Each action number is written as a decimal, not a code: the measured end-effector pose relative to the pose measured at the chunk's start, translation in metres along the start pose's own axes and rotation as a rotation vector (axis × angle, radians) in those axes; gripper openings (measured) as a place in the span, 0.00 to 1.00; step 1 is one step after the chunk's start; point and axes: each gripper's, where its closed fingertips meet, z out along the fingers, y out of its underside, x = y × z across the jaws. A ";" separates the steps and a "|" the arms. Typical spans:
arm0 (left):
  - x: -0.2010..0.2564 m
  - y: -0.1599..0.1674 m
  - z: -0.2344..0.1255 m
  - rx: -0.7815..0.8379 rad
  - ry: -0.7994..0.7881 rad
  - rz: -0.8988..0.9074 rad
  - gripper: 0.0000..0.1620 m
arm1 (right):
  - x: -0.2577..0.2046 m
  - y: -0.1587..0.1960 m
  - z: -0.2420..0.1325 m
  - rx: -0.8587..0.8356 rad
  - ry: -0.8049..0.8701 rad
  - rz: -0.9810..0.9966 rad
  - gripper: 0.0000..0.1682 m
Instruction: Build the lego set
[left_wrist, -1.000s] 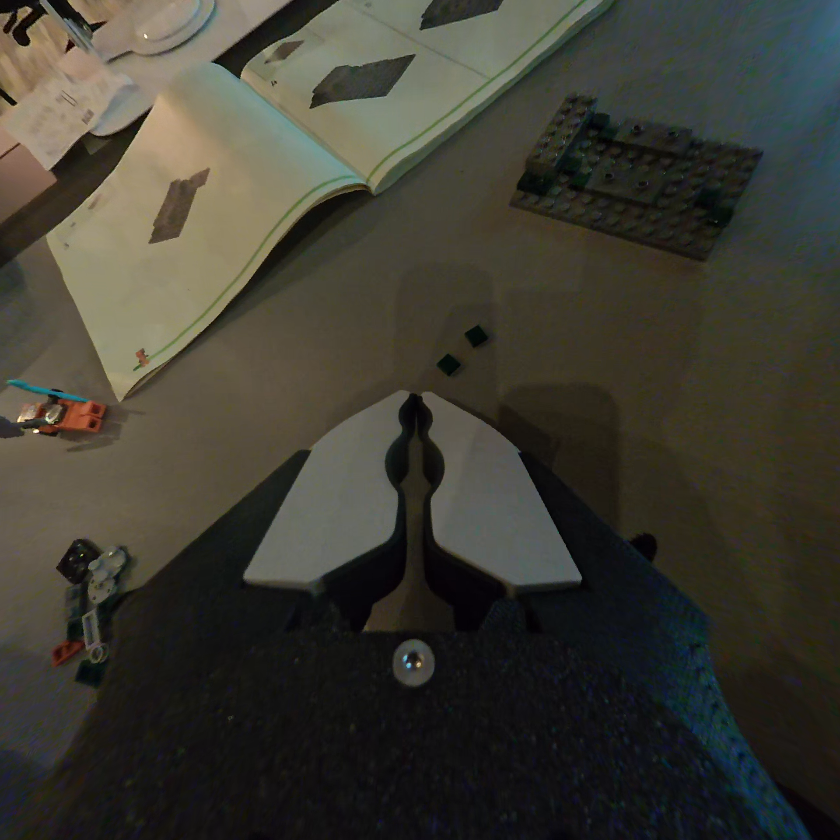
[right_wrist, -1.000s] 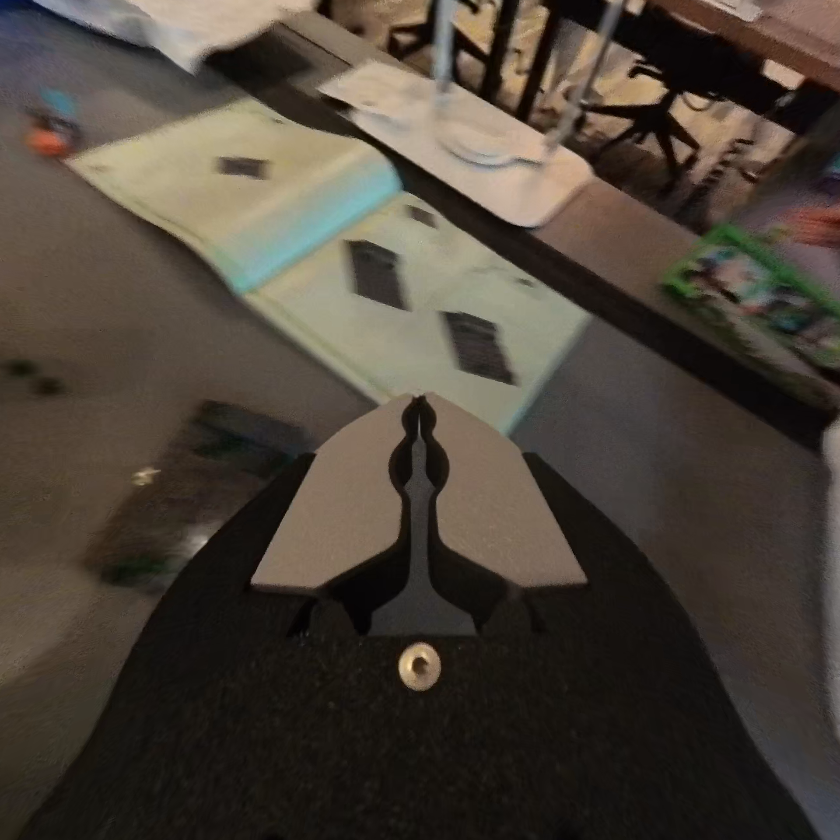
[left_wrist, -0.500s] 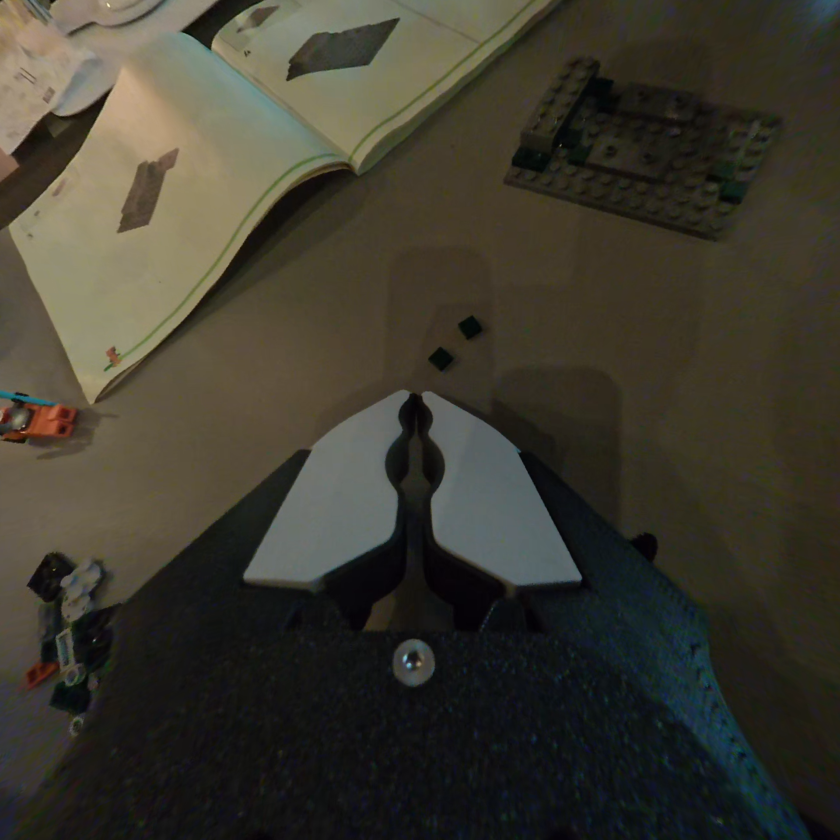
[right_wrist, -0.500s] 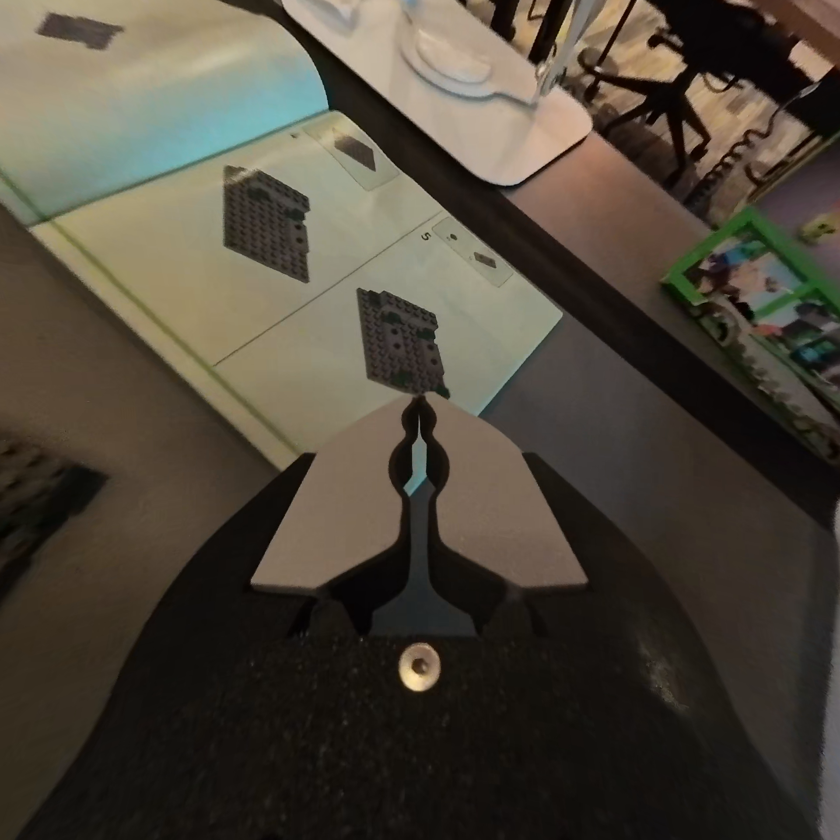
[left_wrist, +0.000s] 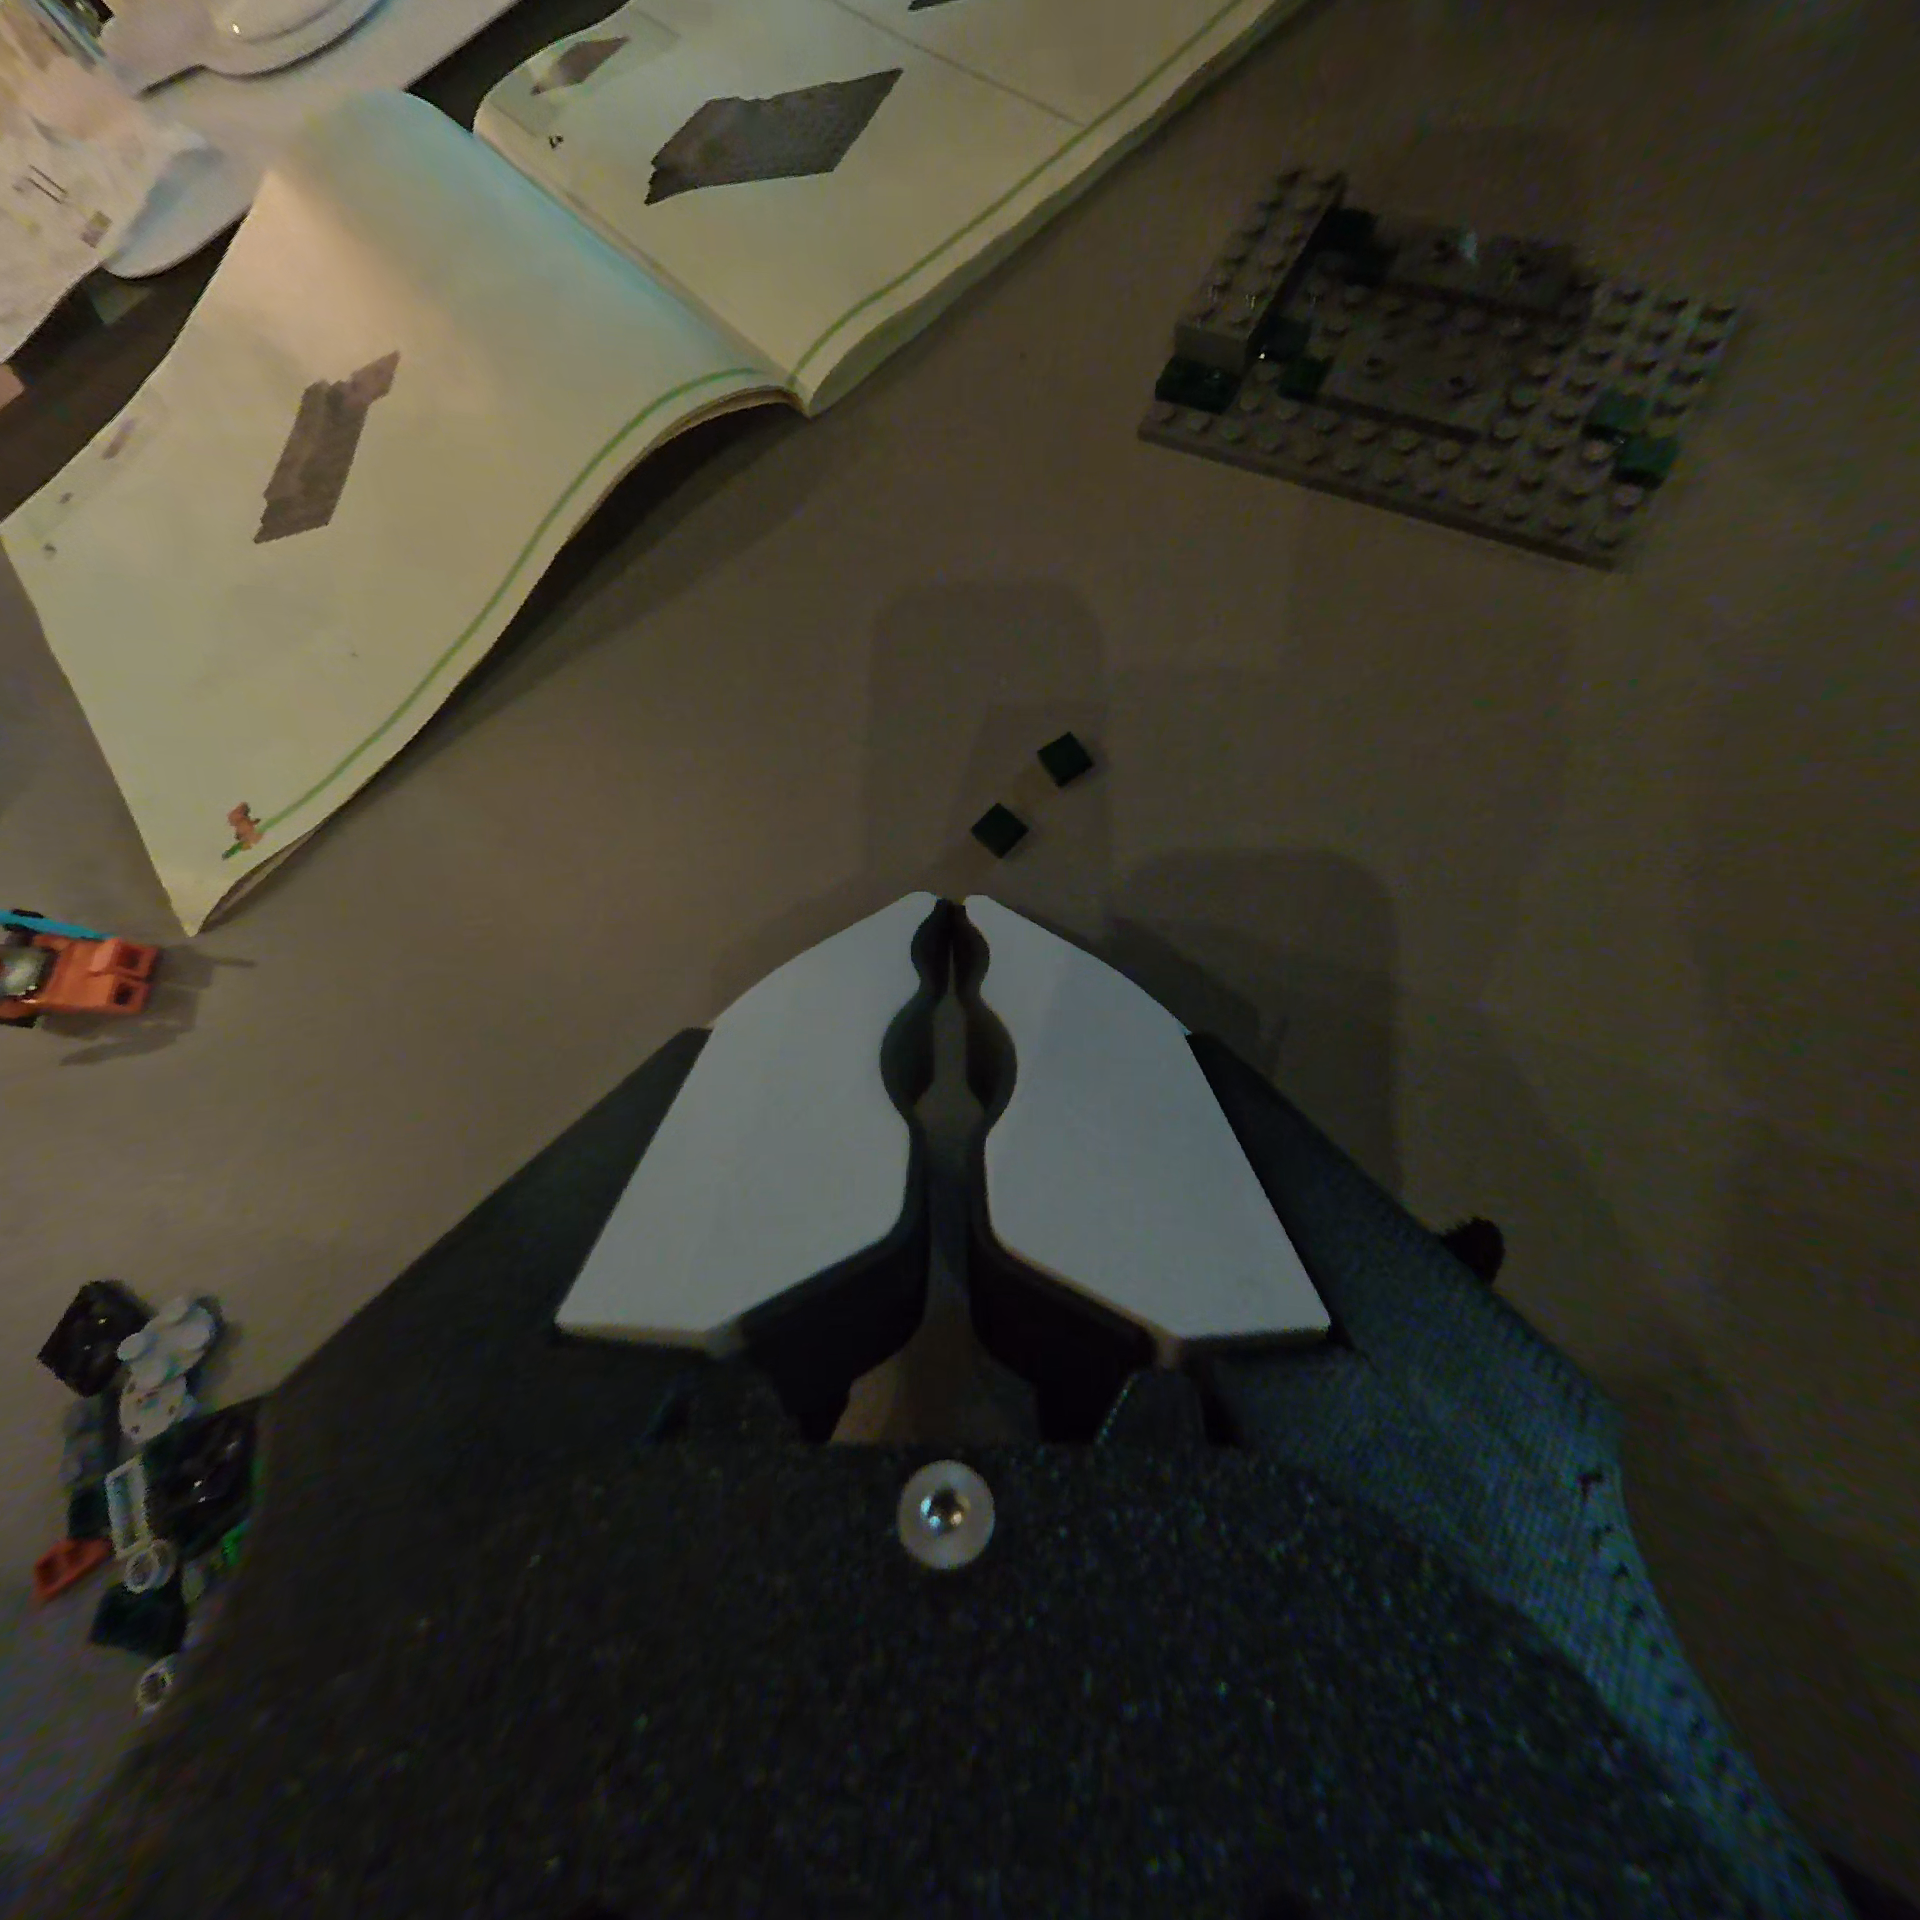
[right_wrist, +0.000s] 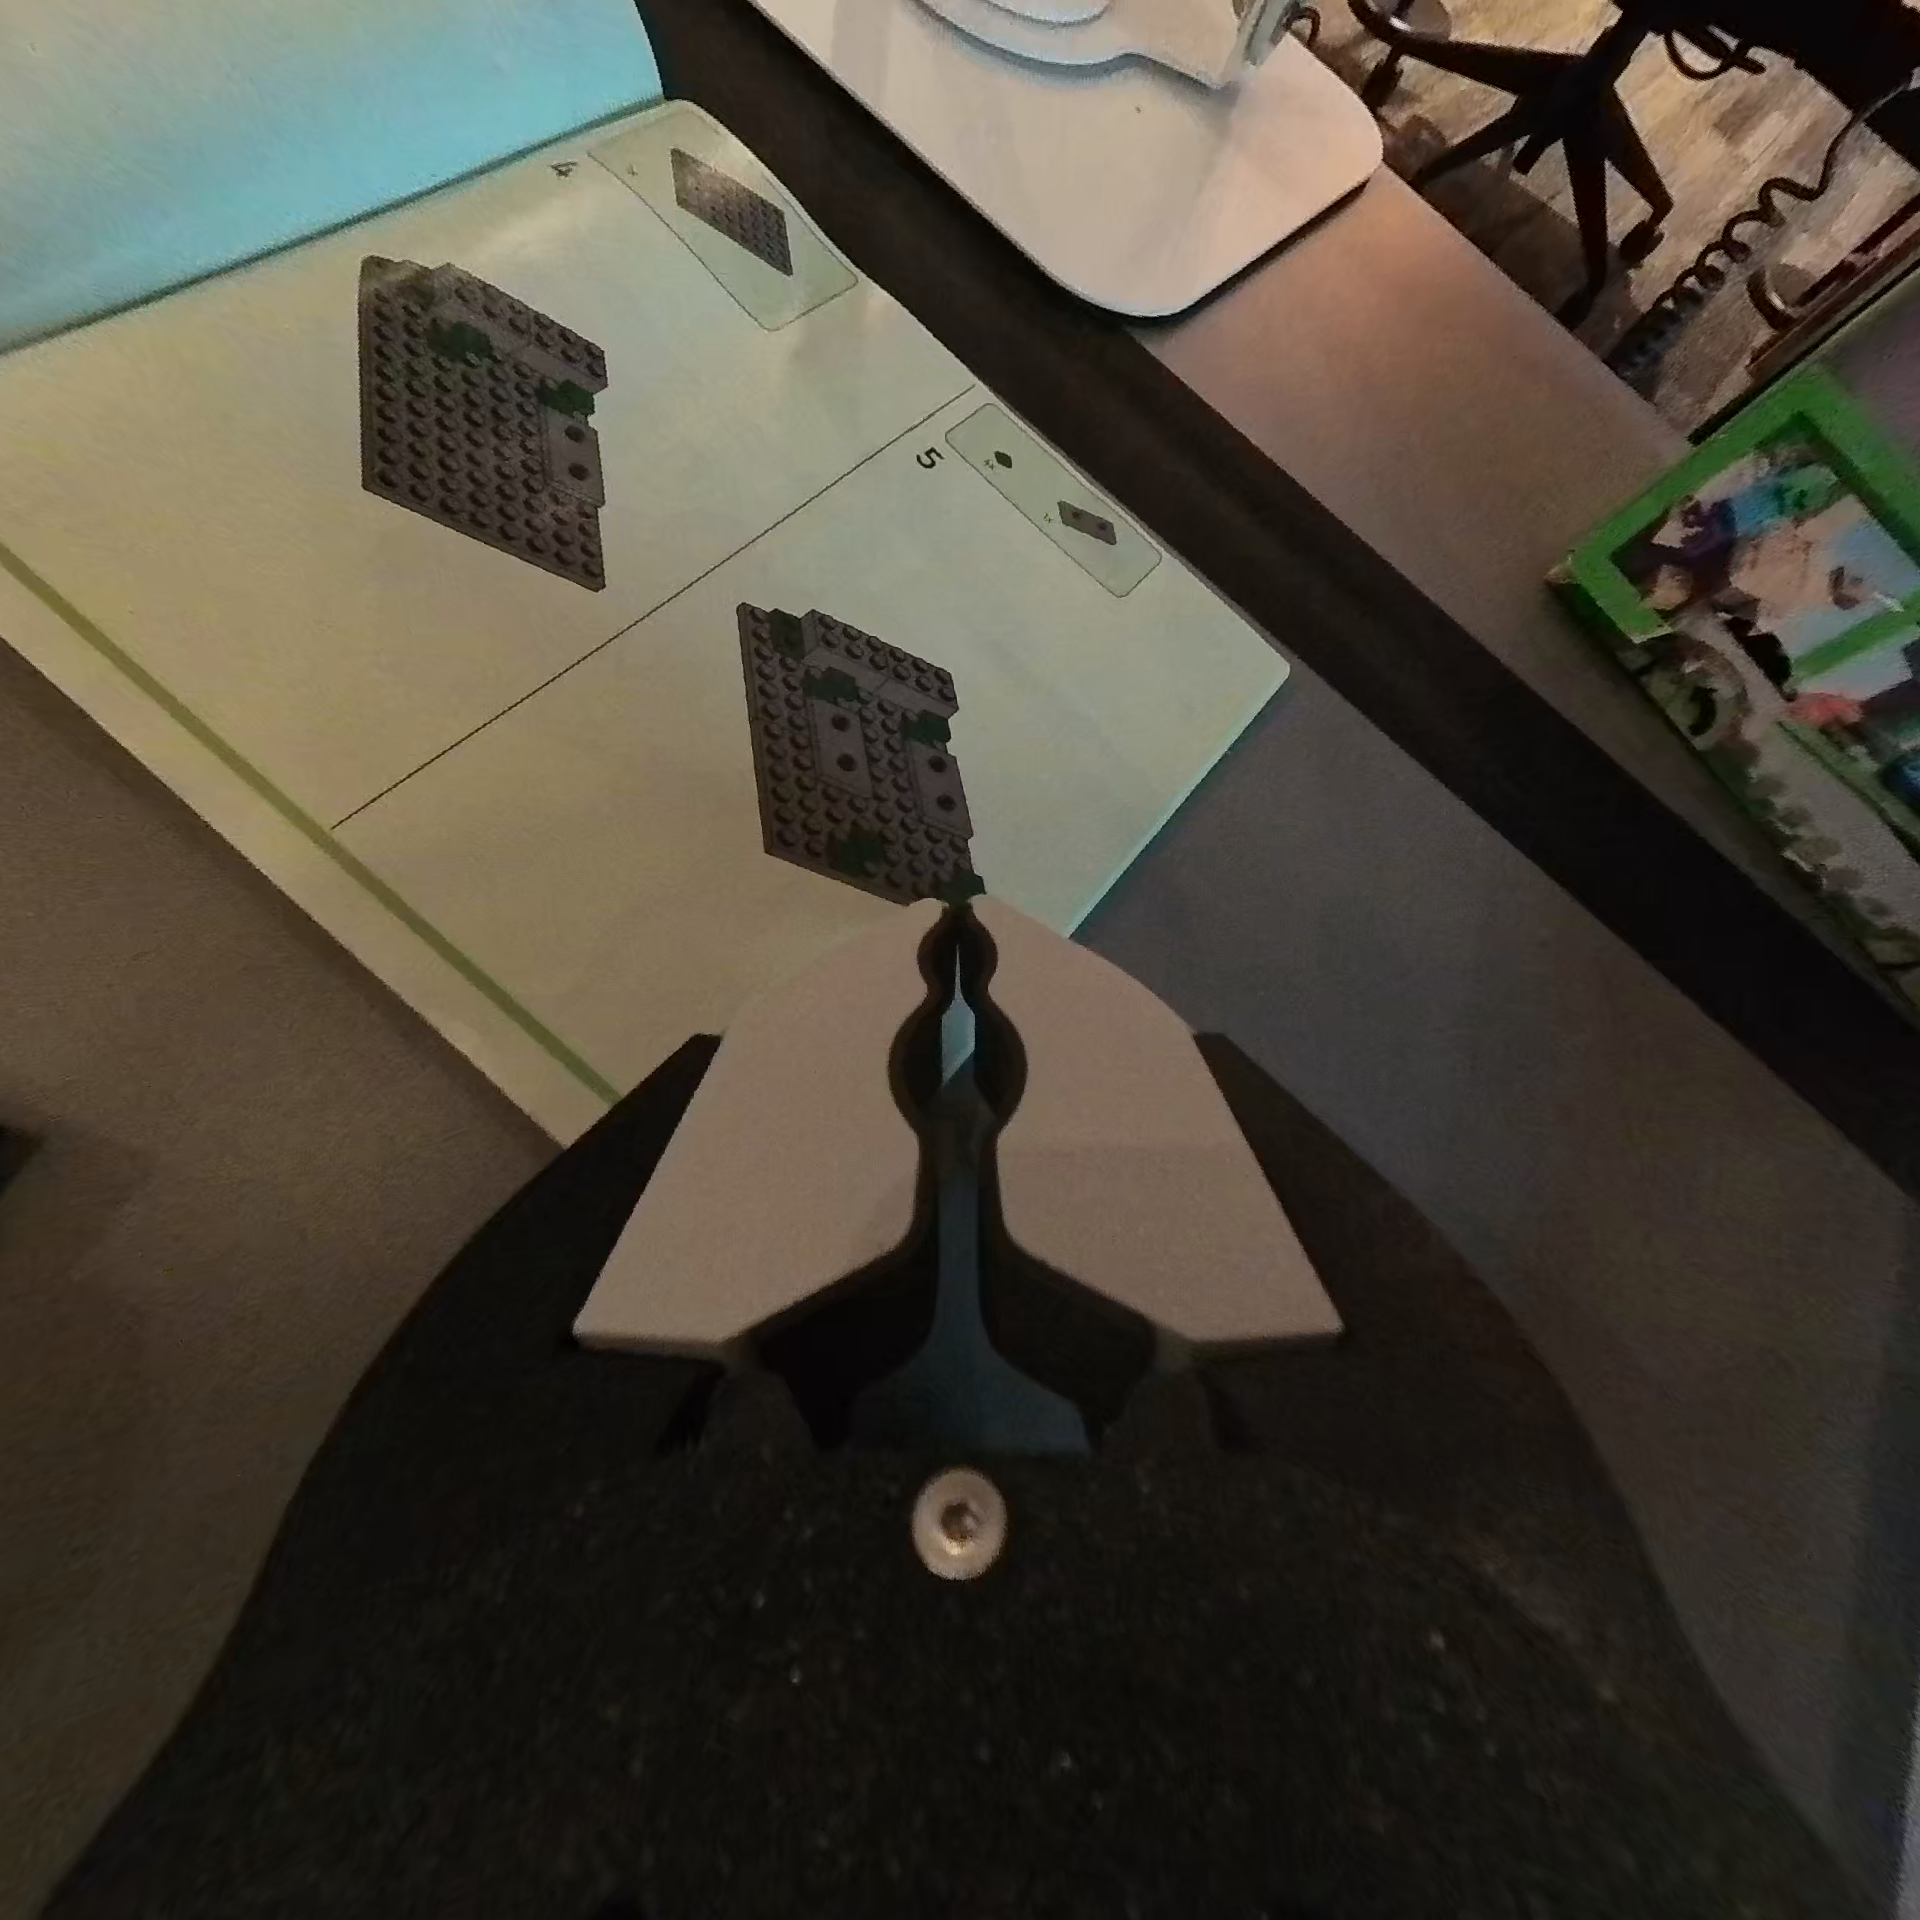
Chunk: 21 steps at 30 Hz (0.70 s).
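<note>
You are holding the left gripper (left_wrist: 953, 902) closed and empty near two dark green tiles (left_wrist: 1066, 757); the right gripper (right_wrist: 957, 906), closed too, is hovering over the instruction booklet (right_wrist: 582, 665).

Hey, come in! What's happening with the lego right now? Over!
Left gripper shut, empty, above two green pieces. Right gripper shut, over instruction book. Grey baseplate build untouched. Nothing in the way.

Two loose tiles (left_wrist: 1029, 795) lie between booklet (left_wrist: 436, 436) and baseplate (left_wrist: 1455, 488).
</note>
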 end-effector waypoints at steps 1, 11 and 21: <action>0.000 0.000 0.000 0.001 0.000 0.000 0.00 | 0.000 0.000 0.000 -0.001 -0.001 0.000 0.00; 0.000 0.000 0.000 0.002 0.000 0.002 0.00 | 0.000 0.000 0.001 -0.005 -0.010 0.007 0.00; 0.001 -0.001 -0.001 0.005 0.002 0.008 0.00 | 0.001 0.004 -0.004 -0.003 -0.007 0.018 0.00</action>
